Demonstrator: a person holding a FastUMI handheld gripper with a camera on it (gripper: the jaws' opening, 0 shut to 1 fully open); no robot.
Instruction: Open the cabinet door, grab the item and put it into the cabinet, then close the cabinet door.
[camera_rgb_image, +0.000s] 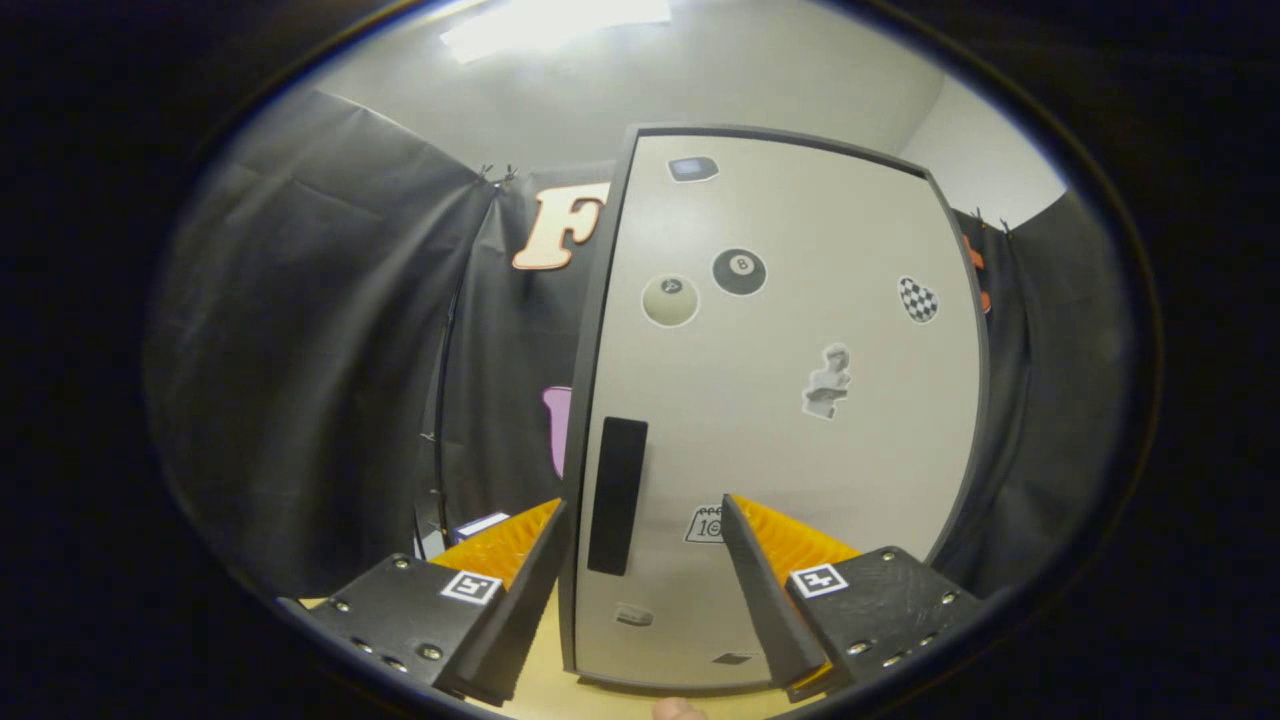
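The gripper (645, 520) has its fingers spread wide, with the dark handle (617, 495) of the closed cabinet door (790, 450) just ahead between them. The door carries several stickers (739, 271), and black cloth (330, 350) hangs on both sides of the cabinet.

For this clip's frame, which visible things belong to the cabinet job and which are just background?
Job:
- cabinet door, shut
- black handle near its left edge
- gripper, open, fingers either side of the handle

Background:
- stickers on the door, such as the eight-ball
- black booth curtain
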